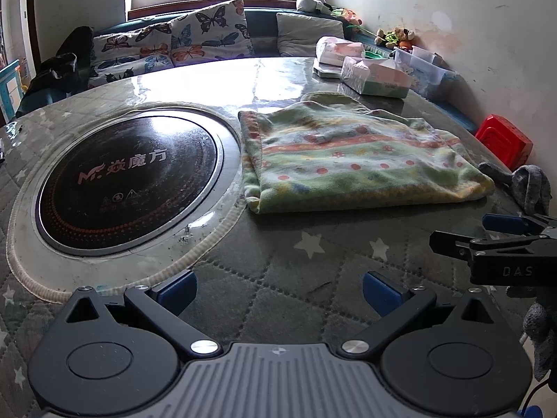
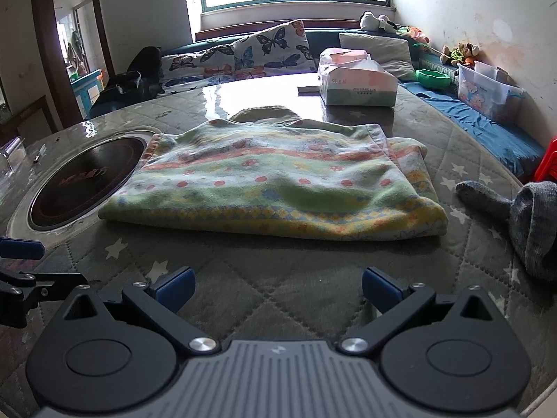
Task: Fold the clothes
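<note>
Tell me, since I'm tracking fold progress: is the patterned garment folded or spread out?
Folded. The patterned garment lies as a compact rectangle with doubled layers showing along its right edge, and neither tool touches it.

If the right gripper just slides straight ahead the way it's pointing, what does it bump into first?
Probably the folded striped garment. The right gripper is open and empty, aimed across a bare strip of quilted table cover at the garment's near yellow edge. How high it rides is unclear, so it might pass over it.
</note>
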Tool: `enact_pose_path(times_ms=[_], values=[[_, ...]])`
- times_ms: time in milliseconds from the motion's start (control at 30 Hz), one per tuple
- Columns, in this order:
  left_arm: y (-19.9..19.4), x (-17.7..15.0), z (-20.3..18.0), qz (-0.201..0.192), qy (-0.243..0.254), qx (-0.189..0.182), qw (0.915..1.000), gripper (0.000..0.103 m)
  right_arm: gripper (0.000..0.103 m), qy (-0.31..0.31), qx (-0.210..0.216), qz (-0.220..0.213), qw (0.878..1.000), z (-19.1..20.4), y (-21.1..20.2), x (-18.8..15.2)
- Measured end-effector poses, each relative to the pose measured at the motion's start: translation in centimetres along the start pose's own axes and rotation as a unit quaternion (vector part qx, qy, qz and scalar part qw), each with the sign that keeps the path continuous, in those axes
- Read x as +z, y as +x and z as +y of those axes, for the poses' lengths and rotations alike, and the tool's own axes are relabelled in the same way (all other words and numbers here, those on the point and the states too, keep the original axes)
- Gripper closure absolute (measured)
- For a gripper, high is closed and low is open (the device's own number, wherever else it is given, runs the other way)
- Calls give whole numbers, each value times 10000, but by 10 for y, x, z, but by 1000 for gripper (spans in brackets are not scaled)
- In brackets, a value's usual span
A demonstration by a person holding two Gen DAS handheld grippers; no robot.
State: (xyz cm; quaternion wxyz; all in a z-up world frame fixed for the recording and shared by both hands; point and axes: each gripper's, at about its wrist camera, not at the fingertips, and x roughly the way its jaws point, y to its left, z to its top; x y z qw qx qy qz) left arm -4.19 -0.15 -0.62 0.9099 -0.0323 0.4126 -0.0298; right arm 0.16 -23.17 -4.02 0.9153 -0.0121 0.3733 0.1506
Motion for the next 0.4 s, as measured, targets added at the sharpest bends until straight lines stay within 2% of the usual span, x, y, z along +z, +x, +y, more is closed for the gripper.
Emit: enact_pose_path(times_ms=[400], values=[[-7,-4,-7,-71,89,-22,9999,0,0,-4,10,-49,10000,3,-3,-2]])
